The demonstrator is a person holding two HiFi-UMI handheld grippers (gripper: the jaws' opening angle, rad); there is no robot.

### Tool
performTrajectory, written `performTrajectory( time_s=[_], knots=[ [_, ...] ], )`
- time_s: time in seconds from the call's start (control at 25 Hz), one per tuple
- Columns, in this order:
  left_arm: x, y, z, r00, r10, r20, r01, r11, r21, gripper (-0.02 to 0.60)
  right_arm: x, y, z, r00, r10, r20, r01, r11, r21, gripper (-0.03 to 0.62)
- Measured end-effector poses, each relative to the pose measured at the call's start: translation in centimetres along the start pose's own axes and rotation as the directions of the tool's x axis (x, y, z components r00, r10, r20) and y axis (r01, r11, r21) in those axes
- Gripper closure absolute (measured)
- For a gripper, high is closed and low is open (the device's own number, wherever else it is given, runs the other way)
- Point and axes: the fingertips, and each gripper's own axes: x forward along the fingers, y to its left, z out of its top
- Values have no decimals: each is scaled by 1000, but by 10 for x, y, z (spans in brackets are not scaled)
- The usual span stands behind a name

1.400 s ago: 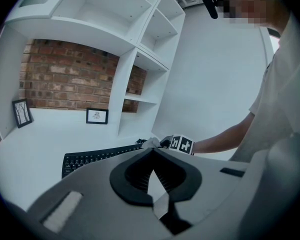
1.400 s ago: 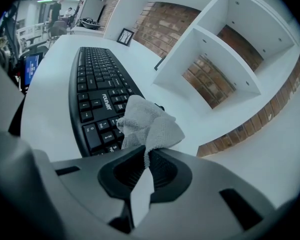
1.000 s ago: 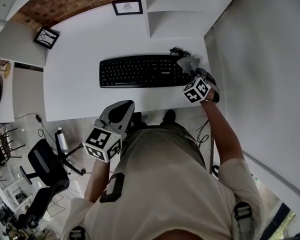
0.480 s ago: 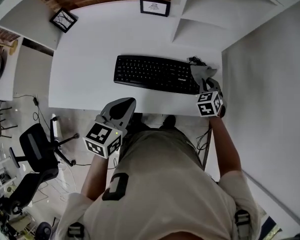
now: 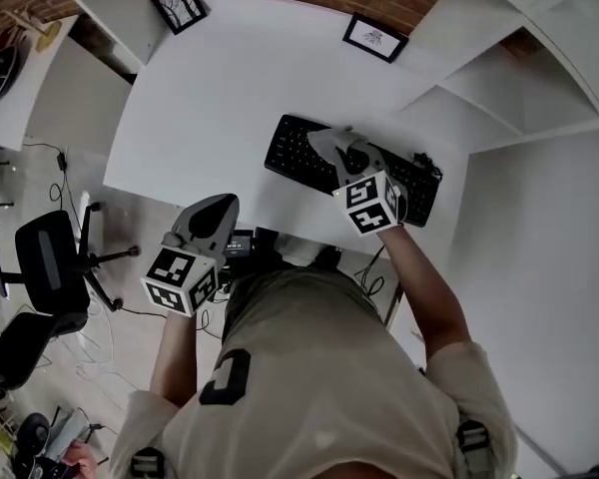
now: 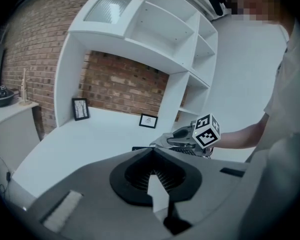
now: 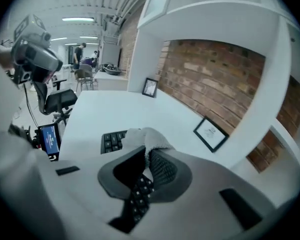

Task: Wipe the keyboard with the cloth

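Keyboard (image 5: pixel 292 154) mid-wipe: right gripper (image 5: pixel 341 150) fingers pinching cloth (image 5: pixel 324 138) over its middle, left gripper (image 5: pixel 222 204) fingers pressed together. Next I'd sweep toward its left end.

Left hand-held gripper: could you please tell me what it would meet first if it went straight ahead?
Probably the bare white desk, short of the keyboard; depth is unclear.

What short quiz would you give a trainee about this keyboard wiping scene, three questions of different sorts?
1. True or false: the right tongs grip the cloth.
2. Fill in: the left tongs are shut and hold ____.
3. Which tongs are above the keyboard? A left, B right, C both.

Key: 1 true; 2 nothing; 3 B.
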Motion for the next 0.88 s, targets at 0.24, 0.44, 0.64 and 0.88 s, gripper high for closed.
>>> performTrajectory(
  time_s=[0.24,0.44,0.64,0.88],
  knots=[
    [-17,47,-12,1000,28,13,-28,997,-67,577,75,43,55,996,72,-60,-79,987,-142,580],
    [-30,73,-20,999,35,5,-34,994,-102,577,132,53,58,986,48,-161,-79,978,-194,580],
    [-44,98,-24,998,62,-6,-62,990,-124,577,160,50,45,971,16,-238,-66,977,-203,580],
    [-44,105,-26,998,61,-14,-62,989,-137,577,163,40,37,973,-14,-232,-26,985,-171,580]
  ],
)
